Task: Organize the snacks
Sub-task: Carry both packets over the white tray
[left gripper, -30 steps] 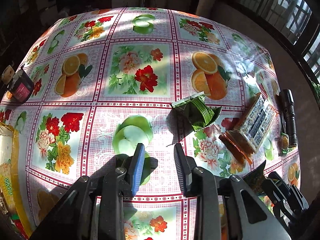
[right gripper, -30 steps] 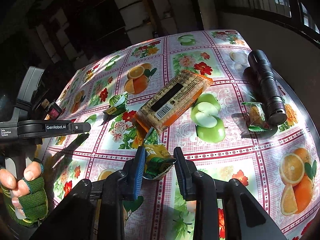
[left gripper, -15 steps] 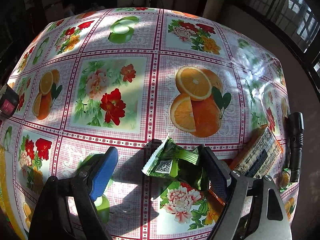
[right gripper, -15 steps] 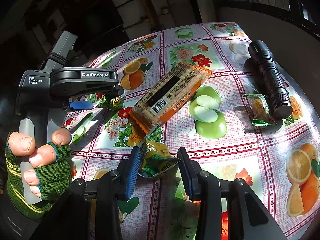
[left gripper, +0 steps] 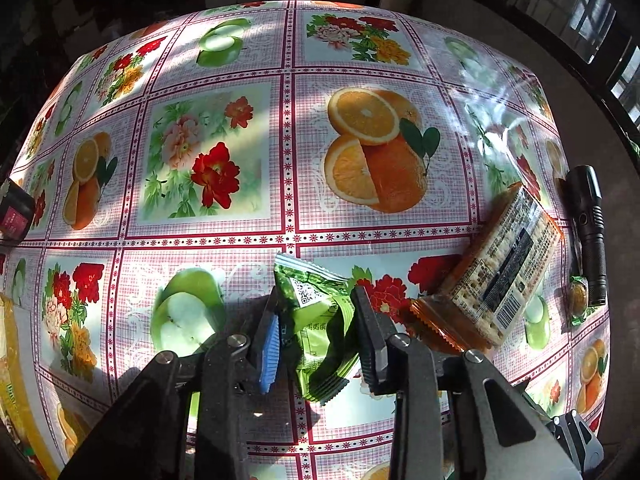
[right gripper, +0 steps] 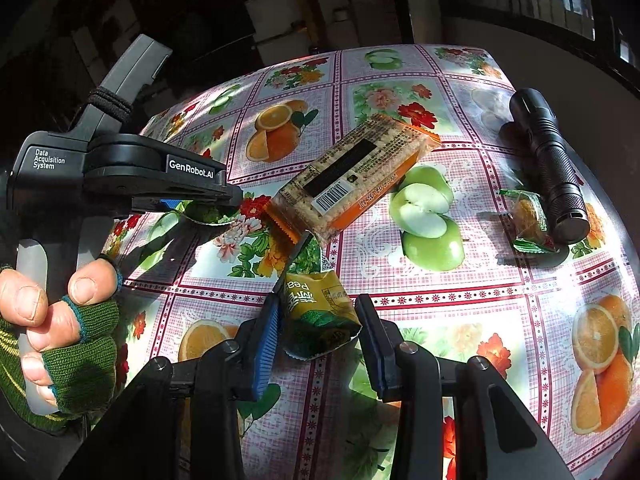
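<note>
At the desk's left edge a yellow bag is cut off by the picture's border, as is a dark box with a pink label. The print on the cracker packet is too small to read. The right gripper hides the lower part of the yellow-green pea packet.

Tablecloth is glossy plastic with printed fruit and flowers, glare in sun. Green packet, yellow packet and cracker pack are shiny crinkled film. Torch is matt black knurled metal; glove is green knit.
</note>
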Demonstrator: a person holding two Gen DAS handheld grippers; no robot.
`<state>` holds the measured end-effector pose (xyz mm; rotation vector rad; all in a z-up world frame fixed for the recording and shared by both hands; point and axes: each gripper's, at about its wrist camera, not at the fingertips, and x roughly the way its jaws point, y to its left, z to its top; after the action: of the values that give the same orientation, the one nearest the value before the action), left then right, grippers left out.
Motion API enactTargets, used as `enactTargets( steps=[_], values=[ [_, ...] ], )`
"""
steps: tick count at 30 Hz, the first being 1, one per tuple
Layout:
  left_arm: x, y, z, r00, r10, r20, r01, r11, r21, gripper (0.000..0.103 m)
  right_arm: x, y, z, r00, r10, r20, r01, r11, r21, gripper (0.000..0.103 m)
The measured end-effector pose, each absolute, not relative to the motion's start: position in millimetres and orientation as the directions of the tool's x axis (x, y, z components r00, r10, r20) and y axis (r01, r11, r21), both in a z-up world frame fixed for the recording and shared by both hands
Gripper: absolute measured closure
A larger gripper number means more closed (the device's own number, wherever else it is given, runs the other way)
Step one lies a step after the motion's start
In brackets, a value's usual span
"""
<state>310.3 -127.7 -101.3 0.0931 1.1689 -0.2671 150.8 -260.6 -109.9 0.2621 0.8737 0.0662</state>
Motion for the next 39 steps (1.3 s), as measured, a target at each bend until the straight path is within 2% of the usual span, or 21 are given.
enactTargets(
  steps=[2,7,15,22,39],
  values=[
    [297.1,-119.9,-96.6,0.358,-0.163,-0.919,0.257,0.964,-0.071,0.073,150.0,-257.7,-110.2,0.635,0.165,-0.755,0.037,0.969,0.243,0.071],
    [259.6,-91.5,-84.2,0.378,-0.151,-0.913,0.243,0.968,-0.06,0.073,143.1,-253.4,-108.2,0.638,0.176,-0.749,0.023,0.969,0.247,0.075],
    [198.0,-44.2,-69.9,0.422,-0.089,-0.902,0.203,0.979,-0.002,0.073,116.7,-243.6,-93.7,0.683,0.241,-0.69,-0.004,0.945,0.326,0.075],
    [165.4,2.6,-58.0,0.471,0.013,-0.882,0.103,0.992,0.069,0.073,105.0,-215.7,-91.8,0.657,0.366,-0.66,-0.073,0.901,0.427,0.075],
    [114.3,88.0,-41.5,0.52,0.102,-0.848,-0.023,0.994,0.106,0.073,105.2,-114.0,-83.9,0.555,0.533,-0.639,-0.252,0.84,0.481,0.074]
  ],
)
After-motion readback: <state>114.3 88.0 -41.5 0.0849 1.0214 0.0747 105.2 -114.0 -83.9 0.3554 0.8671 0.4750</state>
